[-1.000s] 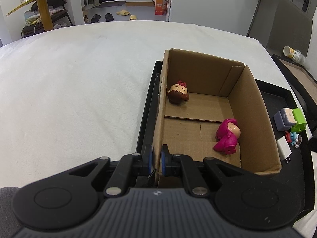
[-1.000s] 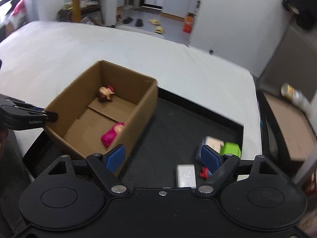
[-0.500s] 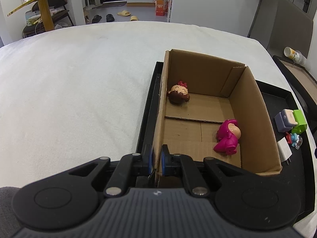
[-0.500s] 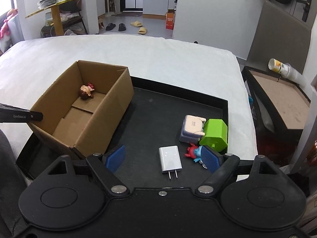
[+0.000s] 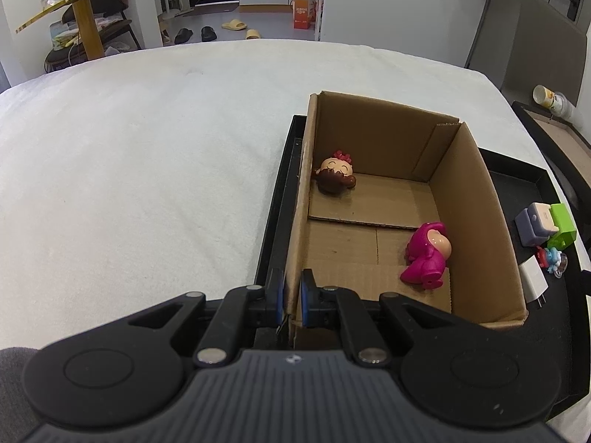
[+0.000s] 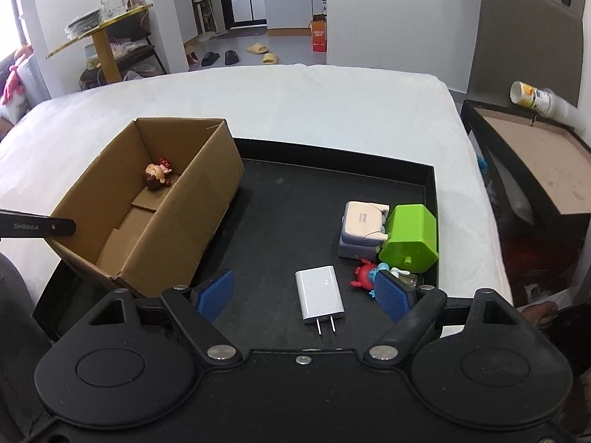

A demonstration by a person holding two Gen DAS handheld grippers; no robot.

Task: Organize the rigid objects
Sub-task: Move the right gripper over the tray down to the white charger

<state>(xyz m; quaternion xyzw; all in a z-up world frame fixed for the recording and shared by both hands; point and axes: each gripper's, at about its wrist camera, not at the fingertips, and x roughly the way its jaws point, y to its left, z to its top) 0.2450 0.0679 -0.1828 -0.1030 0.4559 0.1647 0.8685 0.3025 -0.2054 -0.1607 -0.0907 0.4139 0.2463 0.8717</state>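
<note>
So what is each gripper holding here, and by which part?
Left gripper pinches the cardboard box by its near-left wall edge. Right gripper is open, holding nothing.

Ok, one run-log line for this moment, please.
left gripper: shut on cardboard box wall | right gripper: open above white charger | in box: two figurines

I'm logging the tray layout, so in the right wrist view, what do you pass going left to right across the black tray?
Cardboard box → white charger → small red and blue figure → green block.
</note>
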